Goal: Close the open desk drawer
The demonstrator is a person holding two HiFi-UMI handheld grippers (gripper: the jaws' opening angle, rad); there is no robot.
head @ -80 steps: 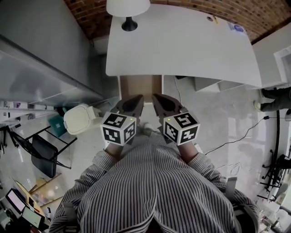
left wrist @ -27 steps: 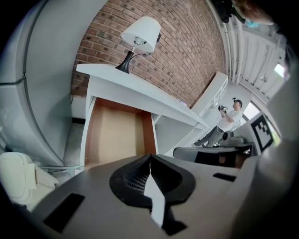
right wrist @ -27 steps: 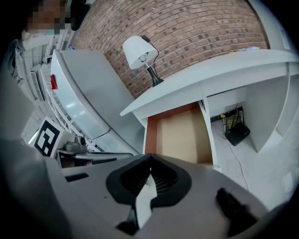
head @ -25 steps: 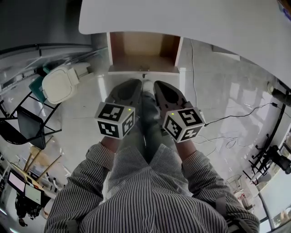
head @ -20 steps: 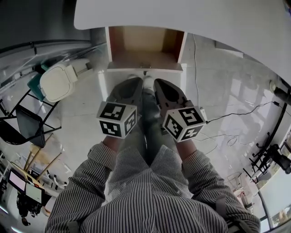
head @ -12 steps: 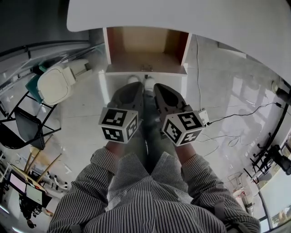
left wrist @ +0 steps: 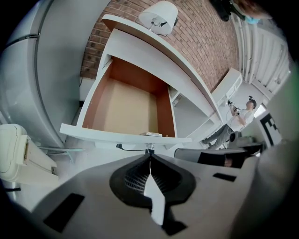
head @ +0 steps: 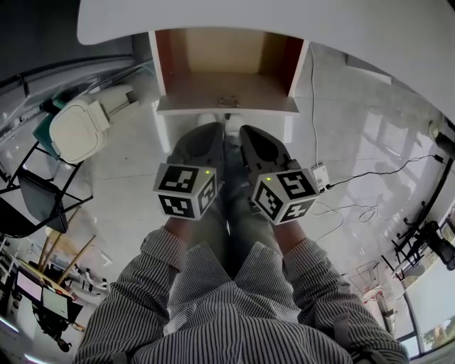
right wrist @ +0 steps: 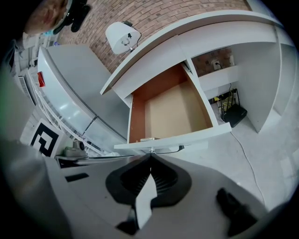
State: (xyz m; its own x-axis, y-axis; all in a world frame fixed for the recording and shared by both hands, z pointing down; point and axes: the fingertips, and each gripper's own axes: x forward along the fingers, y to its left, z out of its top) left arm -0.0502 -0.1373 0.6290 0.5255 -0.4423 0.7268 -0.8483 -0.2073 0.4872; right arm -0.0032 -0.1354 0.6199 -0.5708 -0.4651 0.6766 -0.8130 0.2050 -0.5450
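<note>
Both tools are empty. The left tool and right tool each have their jaws pressed together, tip to tip, with nothing between them; both gripper views confirm it (left tool, right tool).

The drawer is pulled well out from under the desk, straight ahead of both sets of tips. Its white front panel runs across just beyond the tips, and the small knob sits right off the nose of each tool (knob). I can't tell whether there's contact; it looks just short. A small flat item lies inside the drawer against the front panel, and I can't identify it.

My read on the step: this is the approach, lined up for the push, and the close hasn't started.

The next move needs no grasp:
- Keep the jaws closed.
- Put the tips on the front panel, one on either side of the knob.
- Push level and straight in along the drawer's travel.

Uneven pressure from the two tools would probably skew the drawer on its runners, so load both evenly.
</note>
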